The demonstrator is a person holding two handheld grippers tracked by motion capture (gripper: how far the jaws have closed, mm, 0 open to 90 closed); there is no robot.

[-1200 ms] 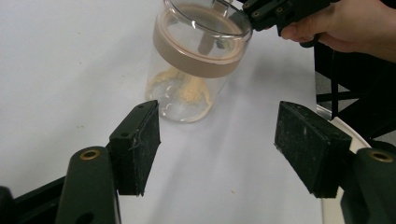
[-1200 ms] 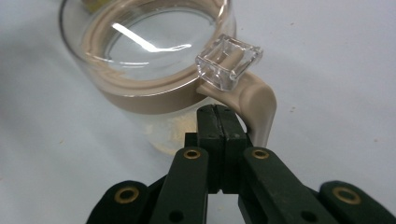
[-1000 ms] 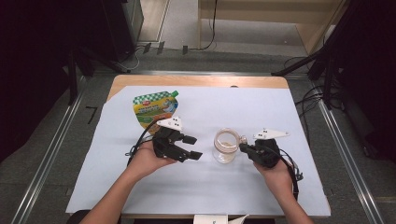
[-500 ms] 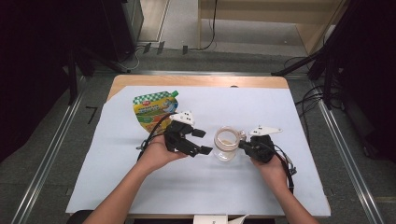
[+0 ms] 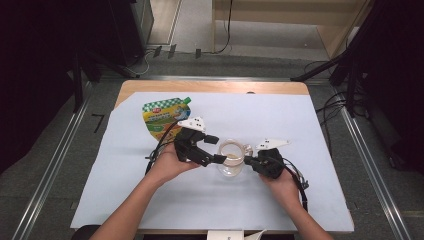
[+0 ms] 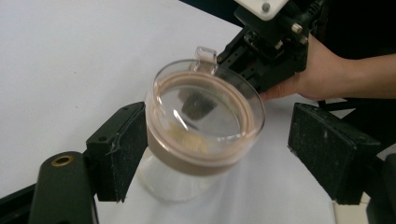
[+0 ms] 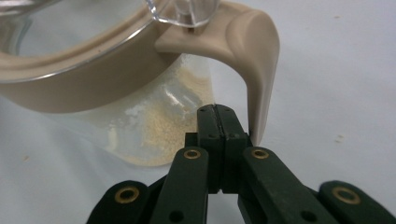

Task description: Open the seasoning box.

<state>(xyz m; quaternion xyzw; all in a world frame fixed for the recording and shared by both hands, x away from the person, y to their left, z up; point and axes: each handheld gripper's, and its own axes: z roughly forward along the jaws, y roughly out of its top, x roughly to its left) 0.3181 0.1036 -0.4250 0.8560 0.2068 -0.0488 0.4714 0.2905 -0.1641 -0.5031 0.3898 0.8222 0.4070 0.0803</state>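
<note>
- clear jar [image 5: 231, 159] with a tan-rimmed lid stands mid-desk, slightly toward the near edge.
- left gripper [image 5: 214, 149]: jaws have just been opening, now wide either side of the jar, one pad [image 6: 119, 149] beside its wall.
- right gripper [image 7: 219, 122]: jaws pressed together, empty, tips between the jar's wall and its tan handle [image 7: 252, 56].

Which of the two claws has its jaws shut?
The right claw, jaws pressed together beside the jar handle. The left claw stands open around the jar.
</note>
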